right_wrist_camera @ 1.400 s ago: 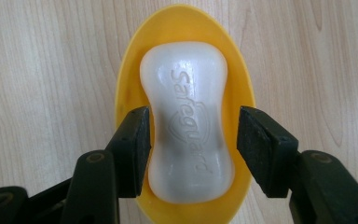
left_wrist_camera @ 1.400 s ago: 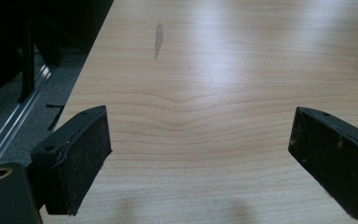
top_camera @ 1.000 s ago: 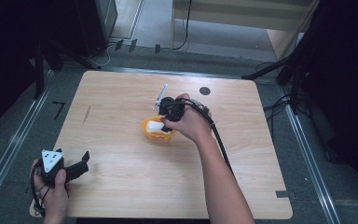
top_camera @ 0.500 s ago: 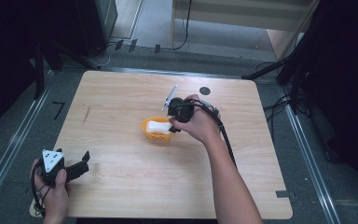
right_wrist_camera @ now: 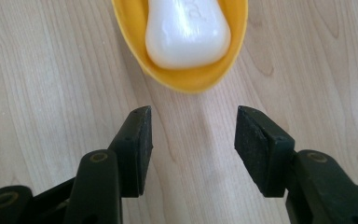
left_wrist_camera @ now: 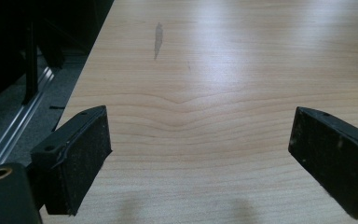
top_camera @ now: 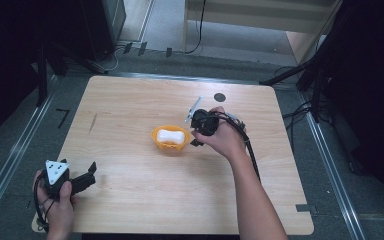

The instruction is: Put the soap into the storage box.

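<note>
Progress: the bar of soap point(right_wrist_camera: 188, 32) lies inside the yellow dish point(right_wrist_camera: 193, 79), which stands near the middle of the worktop point(top_camera: 145, 200). Judged from this layout, the placing of the soap in the dish appears complete, with only clearing the claws away remaining.

Right claw point(right_wrist_camera: 193, 149): positioned just beside the near rim of the dish, not touching it. Its jaws stand a moderate gap apart with nothing between them but bare worktop. In the high view the right claw point(top_camera: 196, 131) sits to the right of the dish.

Left claw point(left_wrist_camera: 200, 154): jaws wide apart, holding nothing, over bare wood at the near left corner, well apart from the dish.
</note>
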Tool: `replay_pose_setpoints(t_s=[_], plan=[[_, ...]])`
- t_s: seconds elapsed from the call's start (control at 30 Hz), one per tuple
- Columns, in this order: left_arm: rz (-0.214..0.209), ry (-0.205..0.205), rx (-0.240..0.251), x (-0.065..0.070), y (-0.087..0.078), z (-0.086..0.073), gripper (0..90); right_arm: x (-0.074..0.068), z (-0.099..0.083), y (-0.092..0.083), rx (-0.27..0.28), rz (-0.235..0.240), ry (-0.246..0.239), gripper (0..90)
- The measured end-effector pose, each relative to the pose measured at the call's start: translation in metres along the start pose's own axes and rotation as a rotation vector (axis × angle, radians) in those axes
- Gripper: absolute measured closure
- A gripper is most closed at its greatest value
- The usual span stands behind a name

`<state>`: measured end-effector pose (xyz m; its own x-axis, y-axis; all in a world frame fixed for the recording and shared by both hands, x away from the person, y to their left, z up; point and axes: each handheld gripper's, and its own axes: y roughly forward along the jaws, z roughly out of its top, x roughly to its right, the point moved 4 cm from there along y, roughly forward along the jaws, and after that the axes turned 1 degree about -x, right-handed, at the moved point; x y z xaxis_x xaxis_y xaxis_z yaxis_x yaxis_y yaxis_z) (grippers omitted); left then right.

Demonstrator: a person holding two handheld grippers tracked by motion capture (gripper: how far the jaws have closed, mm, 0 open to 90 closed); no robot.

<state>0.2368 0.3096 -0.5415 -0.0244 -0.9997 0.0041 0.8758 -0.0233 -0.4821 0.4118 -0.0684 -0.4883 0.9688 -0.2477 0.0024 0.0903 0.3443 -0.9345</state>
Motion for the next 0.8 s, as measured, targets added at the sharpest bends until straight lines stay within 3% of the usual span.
replay_pose_setpoints(t_s=[0.3,0.4,0.53,0.57,0.63,0.67,0.8], plan=[[0.002,0.001,0.003,0.0,0.0,0.0,5.7,-0.001,-0.026,-0.004,0.061,-0.001,0.046,42.1],[0.002,0.001,0.003,0.0,0.0,0.0,5.7,-0.001,-0.035,-0.005,0.104,-0.021,0.071,31.8],[0.002,0.001,0.003,0.0,0.0,0.0,5.7,0.0,-0.049,-0.005,0.156,-0.094,0.117,17.7],[0.002,0.001,0.003,0.0,0.0,0.0,5.7,0.0,-0.053,-0.005,0.159,-0.1,0.134,17.4],[0.003,0.001,0.003,0.0,0.0,0.0,5.7,-0.002,-0.059,-0.002,0.166,-0.062,0.15,15.0],[0.003,0.002,0.001,0.0,0.0,0.0,5.7,-0.003,-0.063,-0.001,0.162,-0.085,0.153,14.5],[0.004,0.001,0.002,0.0,0.0,0.0,5.7,-0.004,-0.076,-0.003,0.255,-0.099,0.203,12.4]])
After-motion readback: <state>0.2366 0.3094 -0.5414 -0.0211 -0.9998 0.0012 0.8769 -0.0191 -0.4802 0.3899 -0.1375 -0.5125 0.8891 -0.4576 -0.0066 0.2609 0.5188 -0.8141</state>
